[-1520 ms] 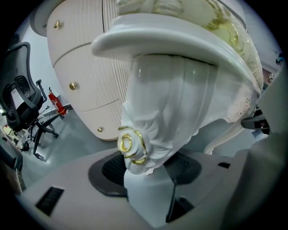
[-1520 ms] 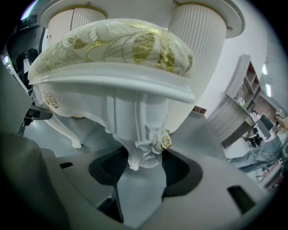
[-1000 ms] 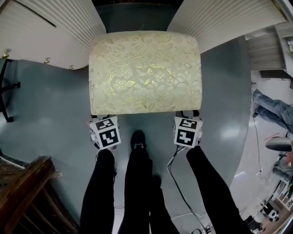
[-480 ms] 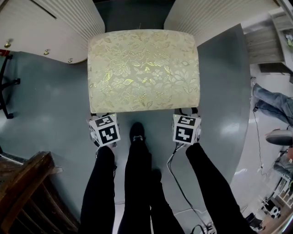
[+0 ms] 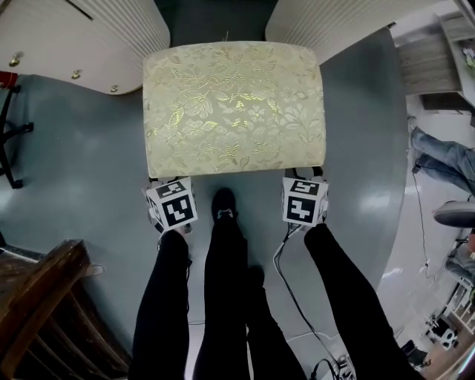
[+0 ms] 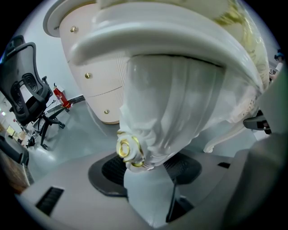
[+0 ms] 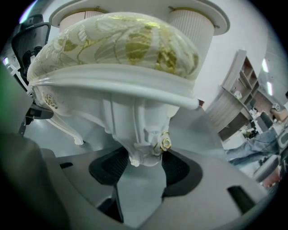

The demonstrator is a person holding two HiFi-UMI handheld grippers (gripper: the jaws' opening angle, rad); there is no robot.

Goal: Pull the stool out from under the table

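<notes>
Left claw (image 6: 146, 168) and right claw (image 7: 144, 166) are each clamped on a near leg (image 6: 166, 108) of the stool (image 5: 234, 107), which lies straight ahead, far edge at the table pedestals (image 5: 338, 22)

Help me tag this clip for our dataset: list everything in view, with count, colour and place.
stool: one, white frame, cream-gold cushion, centre floor.
table pedestals: two, cream ribbed, beyond the stool, left and right.
office chair: one, black, far left.
fire extinguisher: one, red, beside that chair.
wooden furniture: one, brown, lower left.
cable: one, black, on grey floor near the legs.
bystander's legs: jeans, right edge.
left gripper: grey, shut on the stool's near left leg.
right gripper: grey, shut on its near right leg.
person's legs: black trousers, bottom centre.
</notes>
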